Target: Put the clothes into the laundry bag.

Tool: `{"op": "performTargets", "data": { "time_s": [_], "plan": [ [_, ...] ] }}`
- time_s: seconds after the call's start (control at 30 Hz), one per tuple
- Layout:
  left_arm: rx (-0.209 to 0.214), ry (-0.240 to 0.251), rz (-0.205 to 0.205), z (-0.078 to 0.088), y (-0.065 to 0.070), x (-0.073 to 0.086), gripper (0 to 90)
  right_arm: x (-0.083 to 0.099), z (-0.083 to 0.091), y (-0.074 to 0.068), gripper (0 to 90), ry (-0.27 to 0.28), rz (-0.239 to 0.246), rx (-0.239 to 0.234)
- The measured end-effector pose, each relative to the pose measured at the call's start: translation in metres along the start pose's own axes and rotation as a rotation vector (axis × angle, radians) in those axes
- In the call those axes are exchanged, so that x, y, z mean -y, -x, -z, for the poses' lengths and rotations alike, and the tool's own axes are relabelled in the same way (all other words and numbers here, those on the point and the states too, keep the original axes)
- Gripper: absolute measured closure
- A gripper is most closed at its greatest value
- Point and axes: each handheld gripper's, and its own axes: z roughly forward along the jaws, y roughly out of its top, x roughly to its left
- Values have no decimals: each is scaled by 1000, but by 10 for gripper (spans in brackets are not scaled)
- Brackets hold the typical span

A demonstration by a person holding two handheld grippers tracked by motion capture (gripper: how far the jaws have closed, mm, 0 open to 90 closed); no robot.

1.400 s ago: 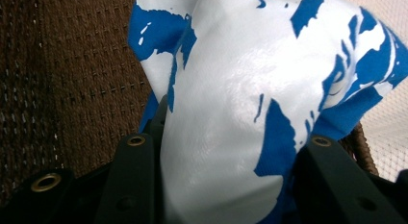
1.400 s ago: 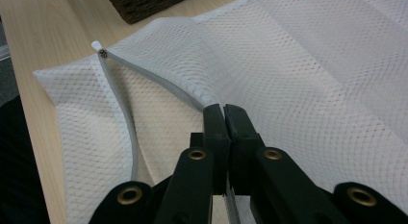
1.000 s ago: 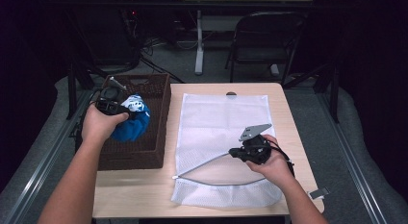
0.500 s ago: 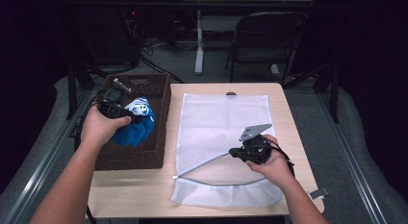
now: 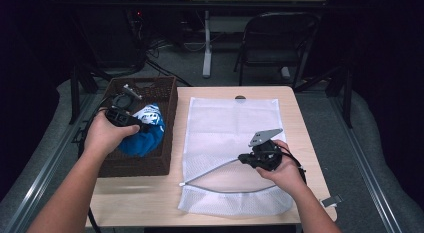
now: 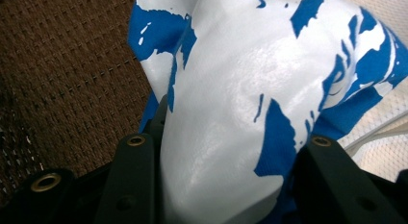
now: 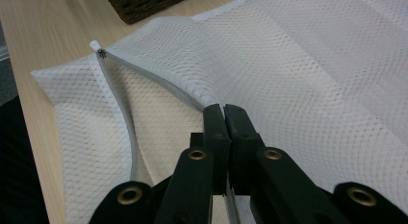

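Observation:
A blue and white garment (image 5: 146,134) hangs bunched over the brown woven basket (image 5: 135,164) at the table's left. My left gripper (image 5: 142,126) is shut on it, and the cloth (image 6: 240,89) bulges between the two jaws of that gripper (image 6: 226,152). A white mesh laundry bag (image 5: 230,123) lies flat on the wooden table. My right gripper (image 5: 244,159) is shut on the bag's zipper edge (image 7: 159,84) and lifts it, so the mouth (image 5: 212,177) gapes toward the basket. The jaws of that gripper (image 7: 224,113) are pressed together on the mesh (image 7: 312,65).
The basket's weave (image 6: 62,65) lies behind the garment. A black chair (image 5: 272,40) and table legs stand beyond the far edge. A small grey object (image 5: 331,200) lies at the table's front right corner. Bare wood (image 5: 140,198) runs along the front edge.
My left gripper has carried the garment slightly up and to the right over the basket. The right gripper and the mesh bag have stayed where they were.

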Motion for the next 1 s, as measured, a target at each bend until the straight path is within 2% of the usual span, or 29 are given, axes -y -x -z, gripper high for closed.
{"op": "performTargets", "data": {
  "time_s": [0.3, 1.0],
  "plan": [
    [17, 4, -44, 3, 14, 4, 578, 0, 1, 0, 883, 1, -2, -1],
    [101, 67, -186, 4, 69, 28, 578, 0, 1, 1, 883, 12, -3, 5]
  ]
}}
